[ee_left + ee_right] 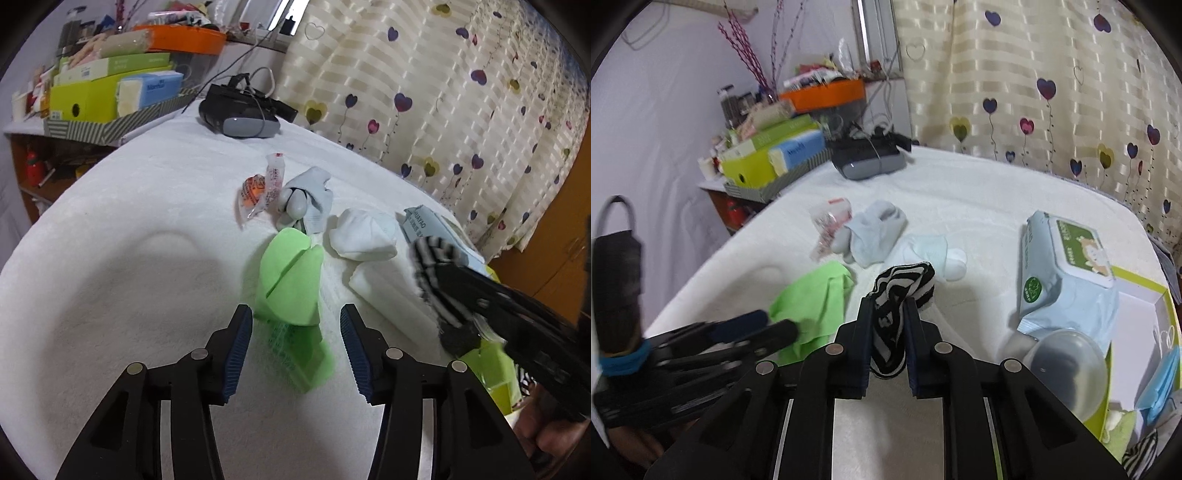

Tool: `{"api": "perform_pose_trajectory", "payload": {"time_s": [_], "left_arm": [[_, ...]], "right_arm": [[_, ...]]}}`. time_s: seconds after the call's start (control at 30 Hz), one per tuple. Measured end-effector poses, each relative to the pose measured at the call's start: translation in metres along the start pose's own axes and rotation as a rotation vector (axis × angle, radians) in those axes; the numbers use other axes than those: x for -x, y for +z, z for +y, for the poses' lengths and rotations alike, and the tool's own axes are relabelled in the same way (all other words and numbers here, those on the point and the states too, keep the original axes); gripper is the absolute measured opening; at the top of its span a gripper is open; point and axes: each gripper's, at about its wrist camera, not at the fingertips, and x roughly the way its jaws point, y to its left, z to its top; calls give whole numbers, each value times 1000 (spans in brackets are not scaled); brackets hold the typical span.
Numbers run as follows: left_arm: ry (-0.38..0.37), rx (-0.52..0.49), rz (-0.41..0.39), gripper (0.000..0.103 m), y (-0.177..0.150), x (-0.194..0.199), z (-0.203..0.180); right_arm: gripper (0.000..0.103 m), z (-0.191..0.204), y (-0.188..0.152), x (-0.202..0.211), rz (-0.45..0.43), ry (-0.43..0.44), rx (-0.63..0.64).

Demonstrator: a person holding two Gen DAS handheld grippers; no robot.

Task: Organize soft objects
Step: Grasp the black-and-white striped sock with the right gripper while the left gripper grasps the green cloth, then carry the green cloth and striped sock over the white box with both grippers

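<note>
My right gripper (888, 306) is shut on a black-and-white striped sock (899, 291) and holds it above the white bed; it also shows at the right of the left wrist view (436, 266). My left gripper (295, 325) is open and empty, just short of a folded green cloth (291, 273), which also shows in the right wrist view (812, 302). A grey sock (306, 199) and a white sock (364, 232) lie beyond the cloth. The left gripper appears blurred at the left of the right wrist view (772, 325).
A wet-wipes pack (1060, 273) and a clear dome lid (1060, 365) lie at the right by a green-rimmed box (1141, 295) holding a blue mask. Small plastic packets (264, 188) lie by the grey sock. A black headset (240, 114) sits far back. A cluttered shelf (92, 96) stands left.
</note>
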Motion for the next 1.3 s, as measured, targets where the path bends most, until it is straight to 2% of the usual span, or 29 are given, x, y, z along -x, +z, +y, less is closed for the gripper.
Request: {"api": "perform_pose_trajectory", "payload": {"time_s": [0.4, 0.47, 0.5, 0.53, 0.7, 1.07, 1.3], "left_arm": [[129, -69, 49, 49, 5, -34, -15], [137, -80, 50, 42, 4, -36, -17], [154, -87, 52, 30, 4, -37, -17], [164, -91, 52, 22, 4, -37, -17], [160, -98, 37, 15, 3, -28, -18], [96, -114, -66, 14, -5, 22, -40], [63, -129, -102, 14, -17, 48, -57]], "right_arm": [[16, -16, -4, 20, -44, 45, -19], [16, -17, -5, 21, -48, 49, -21], [16, -18, -5, 21, -49, 52, -22], [16, -18, -5, 22, -50, 51, -22], [16, -19, -6, 28, -62, 59, -22], [16, -16, -20, 60, -115, 94, -19], [16, -16, -34, 85, -148, 107, -23]]}}
